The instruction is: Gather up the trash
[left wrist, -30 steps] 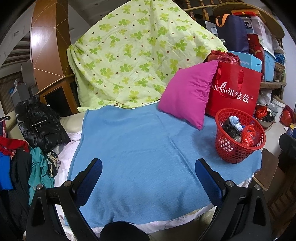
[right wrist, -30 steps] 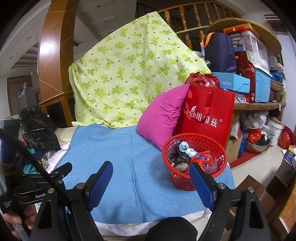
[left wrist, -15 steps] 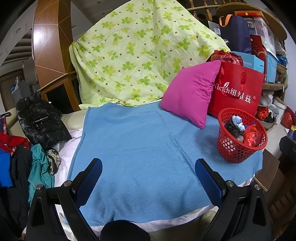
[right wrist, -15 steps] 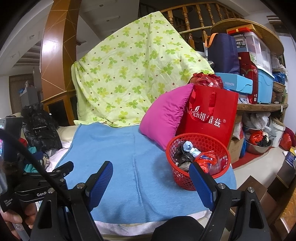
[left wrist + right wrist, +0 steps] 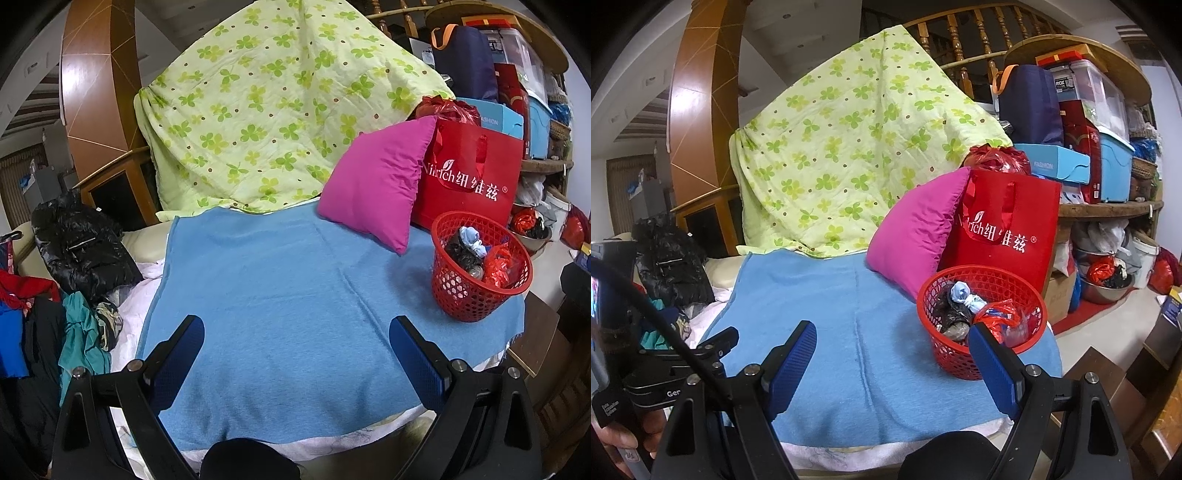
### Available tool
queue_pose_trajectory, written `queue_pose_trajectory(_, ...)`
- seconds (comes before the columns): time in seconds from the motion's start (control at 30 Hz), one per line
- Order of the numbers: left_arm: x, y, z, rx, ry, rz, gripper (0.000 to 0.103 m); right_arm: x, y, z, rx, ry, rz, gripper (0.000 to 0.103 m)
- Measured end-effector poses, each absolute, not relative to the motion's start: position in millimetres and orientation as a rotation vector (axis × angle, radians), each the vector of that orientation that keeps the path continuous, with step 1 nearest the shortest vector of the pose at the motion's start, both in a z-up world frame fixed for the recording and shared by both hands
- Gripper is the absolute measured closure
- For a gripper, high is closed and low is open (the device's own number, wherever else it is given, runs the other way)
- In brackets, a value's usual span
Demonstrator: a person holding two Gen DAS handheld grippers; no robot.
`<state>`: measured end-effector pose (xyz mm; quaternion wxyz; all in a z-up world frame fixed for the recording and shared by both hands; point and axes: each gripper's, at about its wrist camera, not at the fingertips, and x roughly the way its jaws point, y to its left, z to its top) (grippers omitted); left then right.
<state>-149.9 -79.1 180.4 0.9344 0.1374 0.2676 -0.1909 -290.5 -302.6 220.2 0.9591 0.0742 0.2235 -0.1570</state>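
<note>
A red mesh basket [image 5: 476,299] [image 5: 945,354] stands on the right end of a blue blanket [image 5: 280,295] [image 5: 849,332]. Inside it lie crumpled trash: a pale blue wad [image 5: 964,297], dark plastic [image 5: 460,254] and red plastic [image 5: 498,264]. My left gripper [image 5: 295,332] hovers open over the blanket's near middle, nothing between its fingers. My right gripper [image 5: 892,334] is open too, its right finger [image 5: 993,365] in front of the basket's near rim. The left gripper's body [image 5: 676,373] shows at the lower left of the right wrist view, held by a hand.
A pink pillow [image 5: 376,181] leans on a red paper bag [image 5: 469,177] behind the basket. A green clover quilt [image 5: 273,107] drapes the back. A black jacket [image 5: 81,251] and heaped clothes [image 5: 74,332] lie left. Shelves with boxes [image 5: 1100,122] stand right.
Both views have drifted slightly, so the basket sits a little further right in each. Both grippers have kept their jaws open.
</note>
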Motion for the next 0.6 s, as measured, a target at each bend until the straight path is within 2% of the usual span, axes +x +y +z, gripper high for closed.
queue_pose_trajectory(0.6, -163, -98, 185, 0.328, 0.523, -0.392, 0.003, -306, -330, 216, 0.217, 0.426, -0.342, 0.016)
